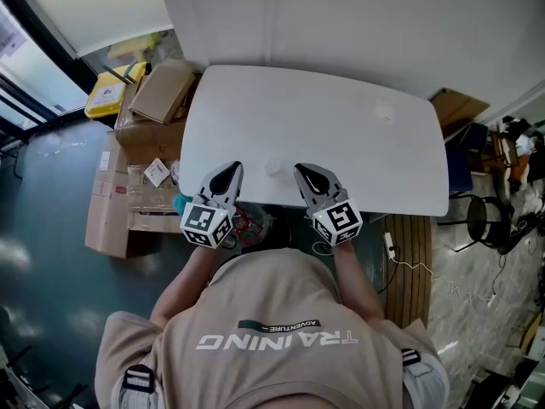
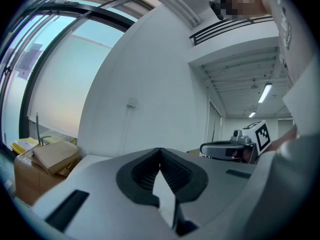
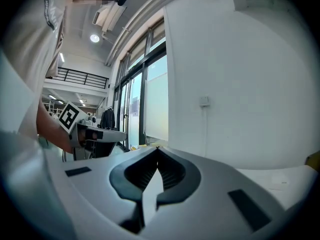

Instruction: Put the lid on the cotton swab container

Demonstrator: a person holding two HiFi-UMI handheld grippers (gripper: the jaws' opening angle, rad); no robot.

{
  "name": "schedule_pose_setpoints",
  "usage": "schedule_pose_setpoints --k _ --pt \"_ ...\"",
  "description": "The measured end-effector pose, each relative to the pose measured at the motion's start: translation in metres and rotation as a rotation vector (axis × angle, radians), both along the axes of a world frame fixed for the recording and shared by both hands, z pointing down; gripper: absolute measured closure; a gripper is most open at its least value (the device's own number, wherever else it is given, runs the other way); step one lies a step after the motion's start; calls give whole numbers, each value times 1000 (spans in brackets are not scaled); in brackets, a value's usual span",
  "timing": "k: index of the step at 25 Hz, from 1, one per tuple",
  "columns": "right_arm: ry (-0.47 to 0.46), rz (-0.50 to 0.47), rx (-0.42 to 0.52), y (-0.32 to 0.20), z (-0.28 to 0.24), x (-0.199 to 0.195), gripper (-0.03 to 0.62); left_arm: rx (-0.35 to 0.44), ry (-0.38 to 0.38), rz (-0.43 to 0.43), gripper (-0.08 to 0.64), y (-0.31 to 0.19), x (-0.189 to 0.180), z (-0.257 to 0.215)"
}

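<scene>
Jaws shut tip to tip on the left gripper [image 2: 160, 156], nothing between; likewise shut and empty on the right gripper [image 3: 158, 156]; both held side by side at the near edge of the white table [image 1: 255, 100], noses pointing away from the body and angled slightly toward each other; forearms tucked close to the torso, gripper views looking level across the tabletop toward the wall [image 3: 240, 84]; small pale round item [image 1: 272, 168] on the table between the two noses, apart from both and about equally near to each; probably the container or its lid, too small to tell which; round from above, so no long axis to align with; faint pale patch [image 1: 383, 112] farther across the table and off to the right, well apart from both grippers, nearer the right one, identity not readable; for the coming move, judged from this layout: open jaws first, then a short forward reach to the centre item, longer rightward reach for the far patch.
</scene>
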State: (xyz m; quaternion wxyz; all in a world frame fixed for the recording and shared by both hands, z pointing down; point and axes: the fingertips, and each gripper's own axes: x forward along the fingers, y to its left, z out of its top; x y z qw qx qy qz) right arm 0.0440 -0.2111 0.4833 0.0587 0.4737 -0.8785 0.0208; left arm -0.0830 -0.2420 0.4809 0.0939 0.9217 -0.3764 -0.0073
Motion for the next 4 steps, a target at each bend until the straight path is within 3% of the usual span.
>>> schedule_pose_setpoints --k 4 --pt "9 -1 -3 0 -1 1 575 0 3 5 548 1 2 -2"
